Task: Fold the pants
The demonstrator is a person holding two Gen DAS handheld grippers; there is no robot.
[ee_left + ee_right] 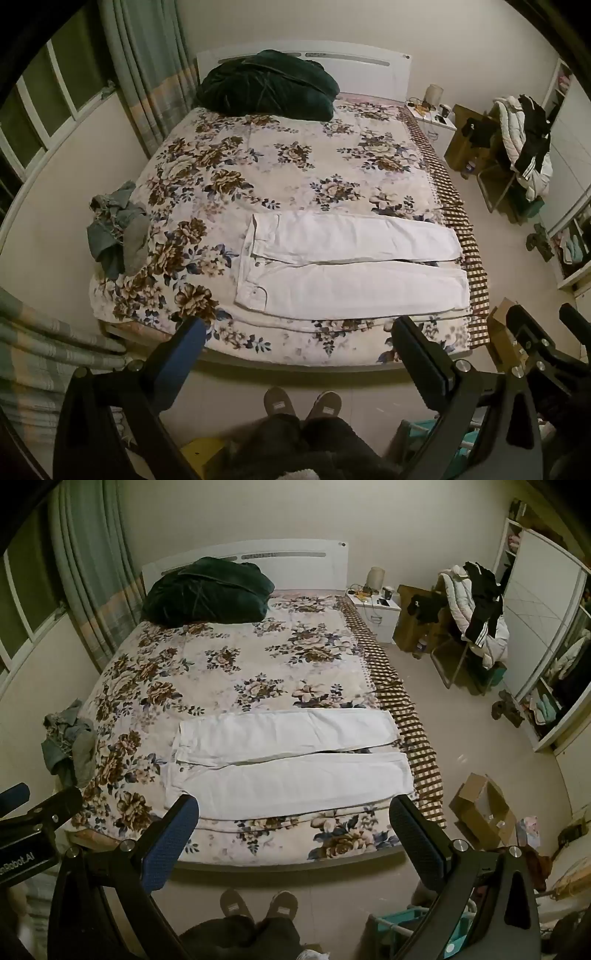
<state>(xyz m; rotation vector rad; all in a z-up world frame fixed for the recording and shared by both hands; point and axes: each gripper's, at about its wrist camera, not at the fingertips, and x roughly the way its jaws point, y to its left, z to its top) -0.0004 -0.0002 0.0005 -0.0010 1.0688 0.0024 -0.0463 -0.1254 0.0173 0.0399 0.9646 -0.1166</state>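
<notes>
White pants (347, 264) lie flat on the floral bedspread near the bed's foot, waistband at the left, both legs spread side by side toward the right edge. They also show in the right wrist view (288, 760). My left gripper (301, 332) is open and empty, held in the air in front of the bed's foot, short of the pants. My right gripper (295, 812) is open and empty, also held in front of the bed, beside the left one. The right gripper's body shows in the left wrist view (543, 339).
A dark green blanket (266, 86) lies heaped at the headboard. Crumpled grey-green clothes (116, 230) sit at the bed's left edge. A nightstand (376, 613), a chair piled with clothes (476, 613), a wardrobe (543, 635) and an open cardboard box (480, 808) stand at the right.
</notes>
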